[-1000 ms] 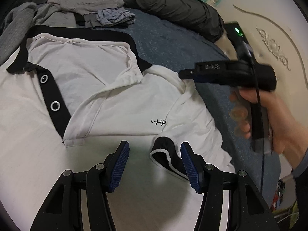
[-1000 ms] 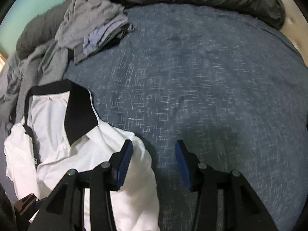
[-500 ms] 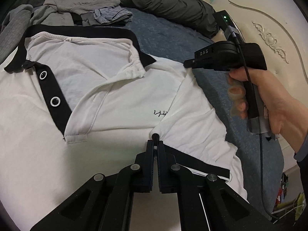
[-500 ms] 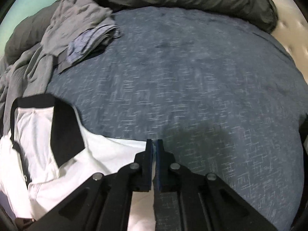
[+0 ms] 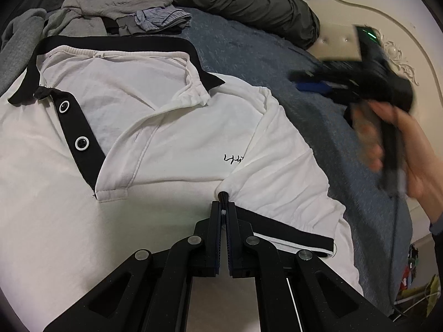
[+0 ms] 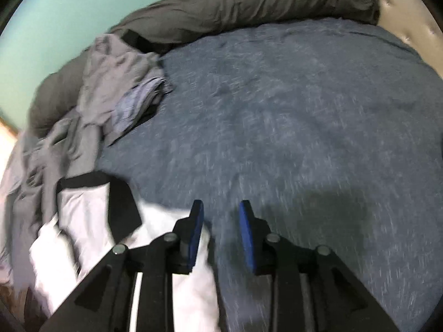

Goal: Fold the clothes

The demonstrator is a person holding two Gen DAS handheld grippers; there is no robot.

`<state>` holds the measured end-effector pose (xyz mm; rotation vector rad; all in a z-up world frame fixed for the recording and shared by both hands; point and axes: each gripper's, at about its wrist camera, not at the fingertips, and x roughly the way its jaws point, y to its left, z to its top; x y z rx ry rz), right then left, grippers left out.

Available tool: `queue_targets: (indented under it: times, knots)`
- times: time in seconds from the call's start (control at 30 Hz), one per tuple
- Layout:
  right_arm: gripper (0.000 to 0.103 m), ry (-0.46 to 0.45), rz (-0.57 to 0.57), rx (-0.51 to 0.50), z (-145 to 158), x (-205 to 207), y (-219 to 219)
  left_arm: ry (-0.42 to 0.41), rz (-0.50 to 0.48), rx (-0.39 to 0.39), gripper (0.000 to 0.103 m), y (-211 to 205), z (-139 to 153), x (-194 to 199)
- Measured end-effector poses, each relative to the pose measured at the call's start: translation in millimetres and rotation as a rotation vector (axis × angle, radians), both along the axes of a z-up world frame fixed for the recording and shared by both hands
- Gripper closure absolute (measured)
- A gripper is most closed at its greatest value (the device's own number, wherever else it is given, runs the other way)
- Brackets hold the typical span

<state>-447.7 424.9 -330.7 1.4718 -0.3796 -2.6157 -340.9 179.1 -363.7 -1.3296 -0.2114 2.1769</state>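
Note:
A white polo shirt (image 5: 171, 127) with a black collar and black button placket lies spread front-up on the bed. My left gripper (image 5: 223, 207) is shut on the black-trimmed cuff of the shirt's sleeve (image 5: 279, 179), which is folded in over the chest. To the right, a hand holds my right gripper (image 5: 315, 85) above the blue bedcover, blurred by motion. In the right wrist view my right gripper (image 6: 220, 213) is open and holds nothing; it hangs over the bedcover just right of the shirt's shoulder edge (image 6: 166, 221).
A pile of grey and blue clothes (image 5: 116, 8) lies beyond the collar. A dark grey duvet (image 5: 243, 2) is rolled along the bed's far side. The blue bedcover (image 6: 290, 116) stretches to the right. A cream headboard (image 5: 393, 38) stands at the far right.
My right gripper has opened, let go of the shirt's shoulder edge and lifted away. My left gripper stays shut on the sleeve cuff.

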Motion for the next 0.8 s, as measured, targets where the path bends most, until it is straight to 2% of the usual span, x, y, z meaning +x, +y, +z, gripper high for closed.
queue_targets:
  times: [0.1, 0.3, 0.47, 0.5, 0.53, 0.57, 0.8]
  knots:
    - [0.077, -0.024, 0.061, -0.013, -6.8, 39.4, 9.6, 0.003, -0.004, -0.021, 0.099, 0.3, 1.2, 0.2]
    - [0.077, -0.076, 0.075, -0.147, -31.5, 119.9, 25.2, 0.010, -0.007, -0.057, 0.099, 4.3, 4.5, 1.8]
    - [0.077, -0.105, 0.084, -0.170, -49.0, 151.3, 16.7, 0.011, -0.005, -0.077, 0.099, 6.2, 6.3, 2.7]
    - [0.078, -0.102, 0.078, -0.178, -51.1, 156.3, 15.9, 0.011, -0.005, -0.081, 0.099, 6.5, 6.7, 2.9]
    - [0.084, -0.097, 0.074, -0.182, -52.3, 160.1, 15.0, 0.011, -0.005, -0.085, 0.099, 6.9, 7.0, 3.1]
    - [0.098, -0.090, 0.071, -0.184, -52.8, 163.0, 14.2, 0.011, -0.004, -0.089, 0.099, 7.3, 7.4, 3.2]
    - [0.100, -0.046, 0.021, -0.186, -54.9, 175.0, 17.3, 0.008, -0.006, -0.099, 0.099, 8.7, 5.2, 1.6]
